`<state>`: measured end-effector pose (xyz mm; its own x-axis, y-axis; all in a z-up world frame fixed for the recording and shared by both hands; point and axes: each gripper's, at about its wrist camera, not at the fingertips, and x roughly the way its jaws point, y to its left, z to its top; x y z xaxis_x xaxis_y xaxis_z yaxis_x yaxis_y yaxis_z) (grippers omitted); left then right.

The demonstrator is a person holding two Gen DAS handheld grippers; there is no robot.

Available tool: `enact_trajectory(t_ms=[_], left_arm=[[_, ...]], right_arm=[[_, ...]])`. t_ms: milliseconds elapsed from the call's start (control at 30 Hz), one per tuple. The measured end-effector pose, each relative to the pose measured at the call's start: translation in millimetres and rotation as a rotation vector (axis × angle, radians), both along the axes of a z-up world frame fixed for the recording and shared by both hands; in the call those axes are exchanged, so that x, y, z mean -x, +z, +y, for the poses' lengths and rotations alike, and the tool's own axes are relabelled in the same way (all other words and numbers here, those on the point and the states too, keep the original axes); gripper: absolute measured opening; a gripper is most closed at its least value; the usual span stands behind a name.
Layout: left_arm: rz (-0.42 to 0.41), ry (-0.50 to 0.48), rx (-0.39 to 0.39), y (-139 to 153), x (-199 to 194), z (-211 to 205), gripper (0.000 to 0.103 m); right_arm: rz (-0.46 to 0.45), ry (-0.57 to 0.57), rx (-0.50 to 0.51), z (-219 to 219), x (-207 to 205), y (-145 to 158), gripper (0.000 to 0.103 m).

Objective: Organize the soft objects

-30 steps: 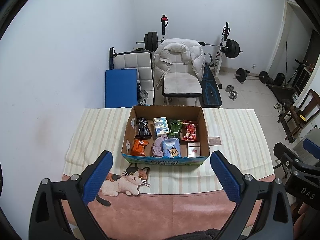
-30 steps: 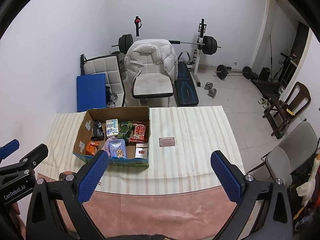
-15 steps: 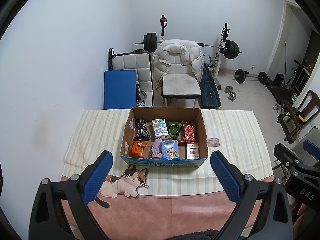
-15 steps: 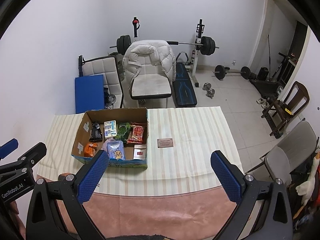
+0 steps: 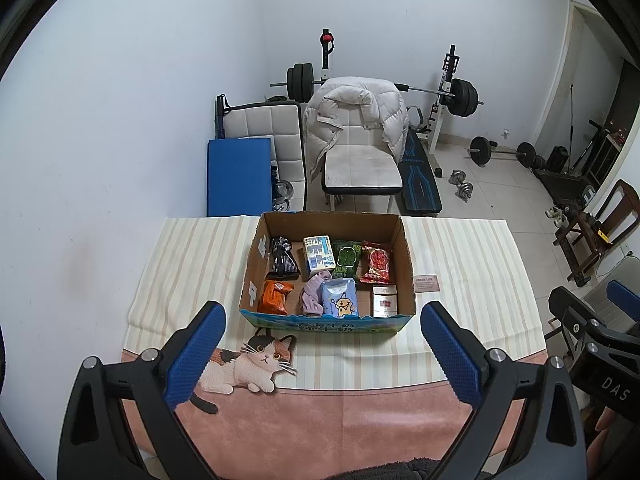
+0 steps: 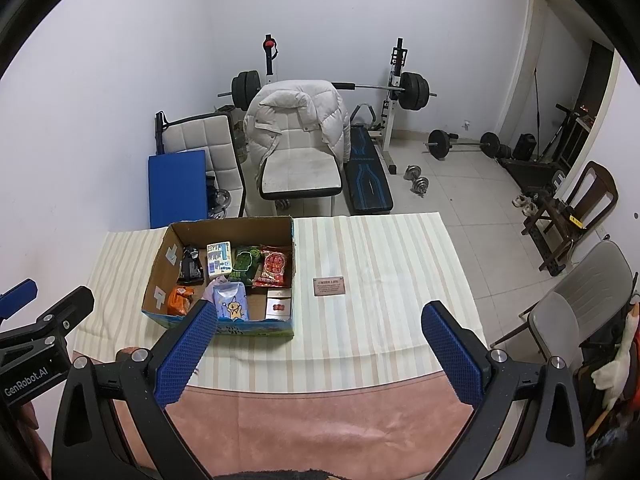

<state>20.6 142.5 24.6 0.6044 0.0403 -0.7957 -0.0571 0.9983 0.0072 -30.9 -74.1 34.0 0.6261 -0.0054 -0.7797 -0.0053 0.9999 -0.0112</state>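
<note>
An open cardboard box (image 5: 405,248) (image 6: 154,276) stands on the striped tablecloth. Inside lie several soft packs: a black pouch (image 5: 283,261), a white-blue pack (image 5: 318,257), a green bag (image 5: 346,258), a red bag (image 5: 376,266) (image 6: 275,265), an orange bag (image 5: 274,297), a lilac cloth (image 5: 313,294), a light-blue pack with a cartoon (image 5: 340,299) (image 6: 231,303) and a small white carton (image 5: 384,301). My left gripper (image 5: 322,354) hangs open above the table's near edge, in front of the box. My right gripper (image 6: 318,354) is open too, right of the box, holding nothing.
A small brown card (image 6: 329,286) lies on the cloth right of the box. A cat picture (image 5: 256,360) decorates the pink near strip. Behind the table stand a white chair with a padded jacket (image 5: 356,120), a blue mat (image 5: 239,176), a weight bench and barbells. Chairs stand at the right.
Both cameras have pulled back and up a little, so the box looks slightly smaller and farther. Both grippers stay open and nothing in the box has moved.
</note>
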Motion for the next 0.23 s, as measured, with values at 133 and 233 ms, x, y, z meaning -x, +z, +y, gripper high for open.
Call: enact_trajectory(t_ms=[133, 233], left_arm=[[0.001, -0.001, 0.002, -0.1, -0.2, 0.4, 0.100], [0.007, -0.007, 0.004, 0.1, -1.6, 0.2, 0.100]], right_arm=[[0.000, 0.000, 0.002, -0.3, -0.1, -0.2, 0.103], [0.002, -0.001, 0.001, 0.1, -0.1, -0.5, 0.103]])
